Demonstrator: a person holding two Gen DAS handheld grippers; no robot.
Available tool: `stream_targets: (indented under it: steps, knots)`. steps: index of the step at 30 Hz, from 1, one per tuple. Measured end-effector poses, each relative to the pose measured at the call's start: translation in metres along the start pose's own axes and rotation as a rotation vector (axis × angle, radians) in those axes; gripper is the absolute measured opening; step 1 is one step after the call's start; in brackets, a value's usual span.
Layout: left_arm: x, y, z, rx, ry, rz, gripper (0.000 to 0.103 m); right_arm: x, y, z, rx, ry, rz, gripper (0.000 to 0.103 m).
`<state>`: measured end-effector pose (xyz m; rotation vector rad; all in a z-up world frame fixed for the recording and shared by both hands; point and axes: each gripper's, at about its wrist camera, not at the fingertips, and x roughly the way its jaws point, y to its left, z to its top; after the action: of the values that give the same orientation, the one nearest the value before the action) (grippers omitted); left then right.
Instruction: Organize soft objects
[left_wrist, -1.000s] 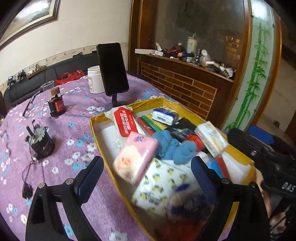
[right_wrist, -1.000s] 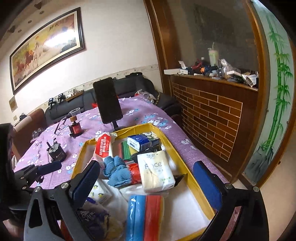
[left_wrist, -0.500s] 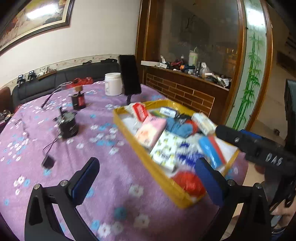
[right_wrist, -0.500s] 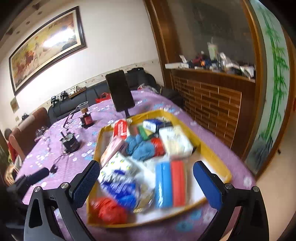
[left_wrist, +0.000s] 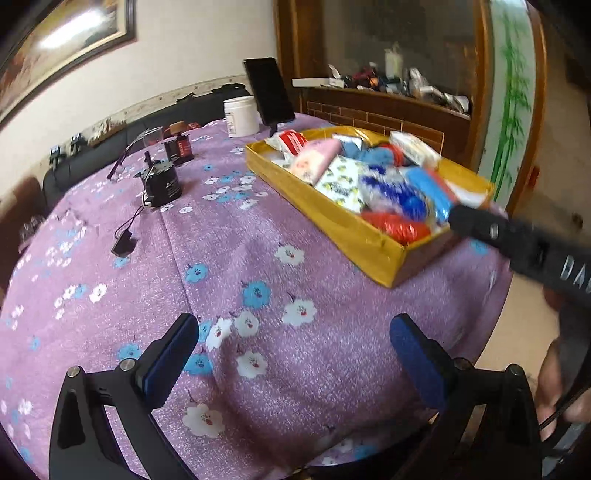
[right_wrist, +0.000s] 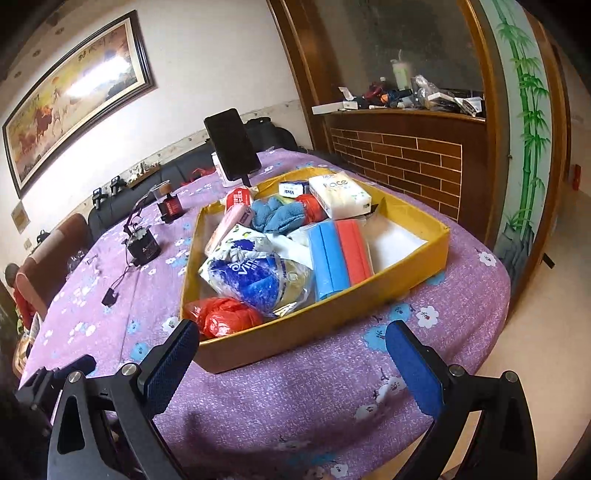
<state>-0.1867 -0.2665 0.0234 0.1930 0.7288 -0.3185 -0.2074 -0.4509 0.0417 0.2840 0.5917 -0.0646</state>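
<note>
A home living room: framed horse painting (right_wrist: 77, 92), black sofa (right_wrist: 184, 166), floral-clothed table (right_wrist: 295, 387).

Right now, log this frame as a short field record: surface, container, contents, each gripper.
surface: purple floral tablecloth
container: yellow box, on the cloth
contents: red plastic bag, blue-and-white pack, blue and red rolls, white tissue pack, blue cloth
left gripper: open, empty, above cloth
right gripper: open, empty, short of the box

left gripper (left_wrist: 291, 354) and right gripper (right_wrist: 291, 350): black angular frames, silver screw heads, textured blue finger pads (right_wrist: 171, 360); white lettering on one black handle.
</note>
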Motion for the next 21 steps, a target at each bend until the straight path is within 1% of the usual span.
stream_targets:
  steps: [2, 5, 9, 13, 15, 17, 21]
  knots:
    - [0.003, 0.0, -0.001, -0.014, 0.013, -0.02, 0.103, -0.006, 0.004, -0.001, -0.024, -0.032, -0.008, 0.102]
    - [0.003, -0.003, 0.0, 0.009, 0.016, 0.011, 0.103, -0.012, 0.008, 0.0, -0.046, -0.064, -0.017, 0.102]
    - [-0.01, 0.0, 0.001, 0.015, -0.041, 0.033, 0.103, -0.014, 0.015, 0.002, -0.055, -0.077, -0.018, 0.102]
    - [-0.021, 0.004, -0.001, 0.024, -0.101, 0.084, 0.103, -0.017, 0.026, 0.002, -0.079, -0.103, -0.003, 0.102]
    - [-0.02, 0.005, -0.001, 0.025, -0.1, 0.098, 0.103, -0.018, 0.031, 0.001, -0.094, -0.104, 0.0, 0.102]
    - [-0.017, 0.006, -0.002, 0.026, -0.085, 0.098, 0.103, -0.018, 0.034, 0.0, -0.107, -0.11, 0.004, 0.102]
    - [-0.016, 0.005, -0.002, 0.029, -0.086, 0.107, 0.103, -0.017, 0.033, -0.001, -0.11, -0.11, -0.002, 0.102]
